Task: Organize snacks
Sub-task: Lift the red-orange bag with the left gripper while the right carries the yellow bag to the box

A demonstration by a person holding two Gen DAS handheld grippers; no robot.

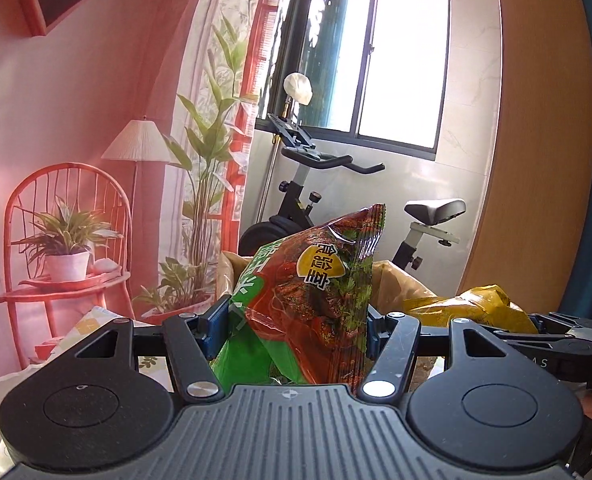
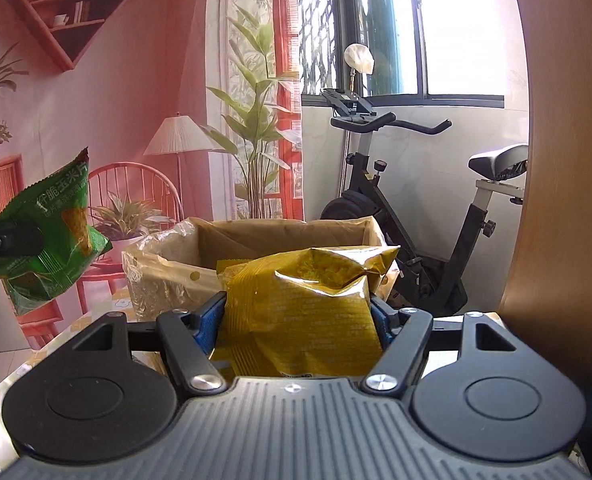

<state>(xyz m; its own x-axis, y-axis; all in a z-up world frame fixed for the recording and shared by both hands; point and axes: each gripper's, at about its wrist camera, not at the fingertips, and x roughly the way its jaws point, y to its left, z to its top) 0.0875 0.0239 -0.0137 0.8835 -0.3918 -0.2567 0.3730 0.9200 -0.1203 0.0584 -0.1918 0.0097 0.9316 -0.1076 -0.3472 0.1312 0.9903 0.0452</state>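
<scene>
Left tongs (image 1: 296, 320) clamped on green snack bag (image 1: 308, 300); right tongs (image 2: 300, 316) clamped on yellow snack bag (image 2: 304, 312). Cardboard box (image 2: 279, 232) at 12 o'clock: carry both bags level above rim, release one bag first.

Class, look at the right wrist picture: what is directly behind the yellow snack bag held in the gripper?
An open cardboard box lined with clear plastic stands behind the yellow snack bag. The bag covers the box's inside, so its contents cannot be seen.

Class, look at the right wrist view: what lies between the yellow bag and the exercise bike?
The open cardboard box stands between the yellow bag, held in the right gripper, and the exercise bike.
</scene>
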